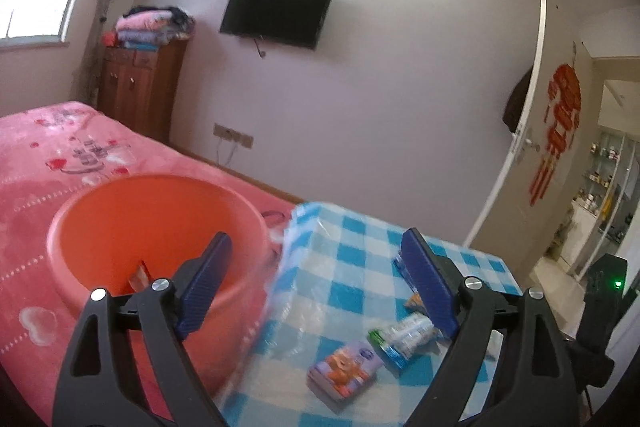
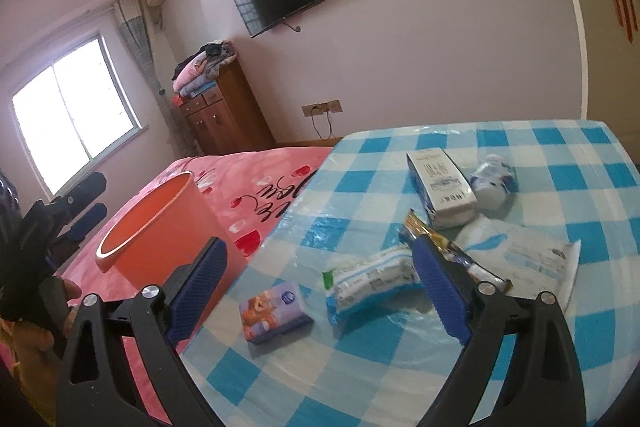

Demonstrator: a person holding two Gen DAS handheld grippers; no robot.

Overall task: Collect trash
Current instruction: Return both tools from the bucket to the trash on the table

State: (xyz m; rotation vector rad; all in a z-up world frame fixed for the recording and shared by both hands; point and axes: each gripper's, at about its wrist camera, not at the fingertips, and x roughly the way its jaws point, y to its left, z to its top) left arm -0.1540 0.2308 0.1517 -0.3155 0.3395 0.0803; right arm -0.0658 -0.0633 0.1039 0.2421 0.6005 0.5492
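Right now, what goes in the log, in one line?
left tool: open, empty | right tool: open, empty | orange bin: on bed | tissue pack, wrappers: on checkered table

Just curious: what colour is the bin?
Orange; it shows best in the left wrist view.

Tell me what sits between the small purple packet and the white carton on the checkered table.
In the right wrist view, a crumpled white-and-blue wrapper lies between the purple packet and the white carton.

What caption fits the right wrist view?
Open right gripper above checkered table with scattered wrappers; orange bin on pink bed.
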